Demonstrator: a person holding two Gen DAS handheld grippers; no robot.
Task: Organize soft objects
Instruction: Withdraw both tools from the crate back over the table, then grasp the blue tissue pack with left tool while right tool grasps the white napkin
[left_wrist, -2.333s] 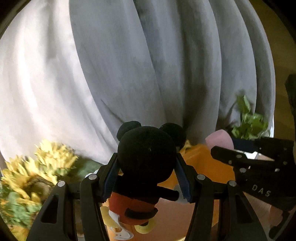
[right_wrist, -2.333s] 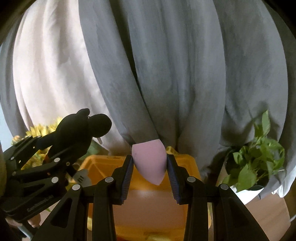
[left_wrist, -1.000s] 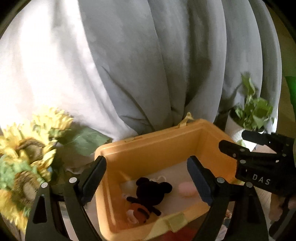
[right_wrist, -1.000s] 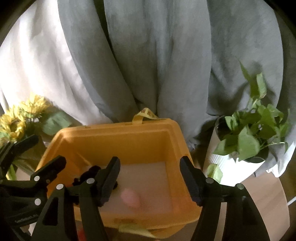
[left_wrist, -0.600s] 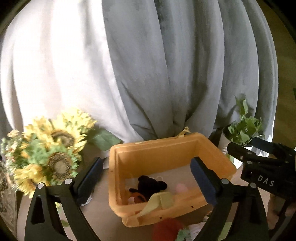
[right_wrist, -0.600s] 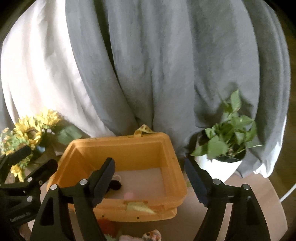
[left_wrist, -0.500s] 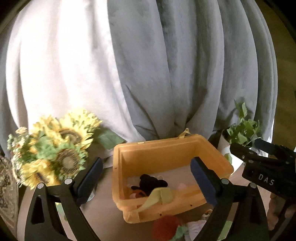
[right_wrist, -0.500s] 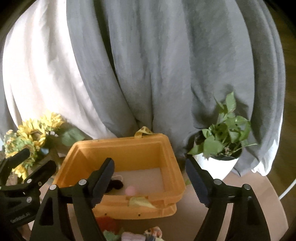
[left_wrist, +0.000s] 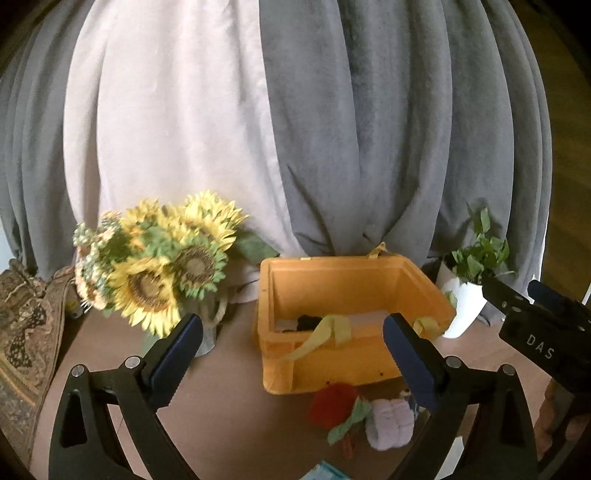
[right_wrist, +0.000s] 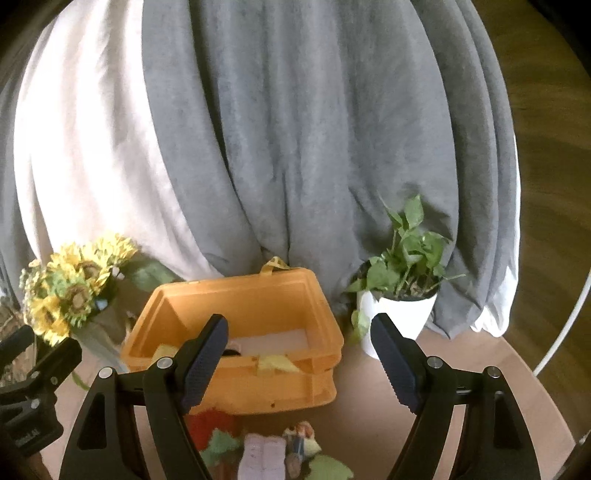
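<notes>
An orange bin (left_wrist: 332, 365) (right_wrist: 258, 387) stands on the brown table, with yellow straps hanging over its rim. Inside it lies a black mouse plush (left_wrist: 308, 322), mostly hidden by the front wall. In front of the bin lie a red soft toy (left_wrist: 330, 402) (right_wrist: 210, 421), a lilac folded cloth (left_wrist: 391, 422) (right_wrist: 264, 456) and a small figure plush (right_wrist: 299, 441). My left gripper (left_wrist: 291, 325) hovers back from the bin; its jaws are opening and hold nothing. My right gripper (right_wrist: 299, 324) is open and empty, also short of the bin.
A sunflower bouquet (left_wrist: 159, 266) (right_wrist: 70, 291) stands left of the bin. A potted green plant (left_wrist: 469, 295) (right_wrist: 402, 295) in a white pot stands to its right. Grey and white curtains hang behind. A patterned cloth (left_wrist: 22, 332) lies at the far left.
Both grippers let go of the mouse plush and the pink sponge into the bin, then drew back and up. The bin now looks smaller, and the toys in front have come into view.
</notes>
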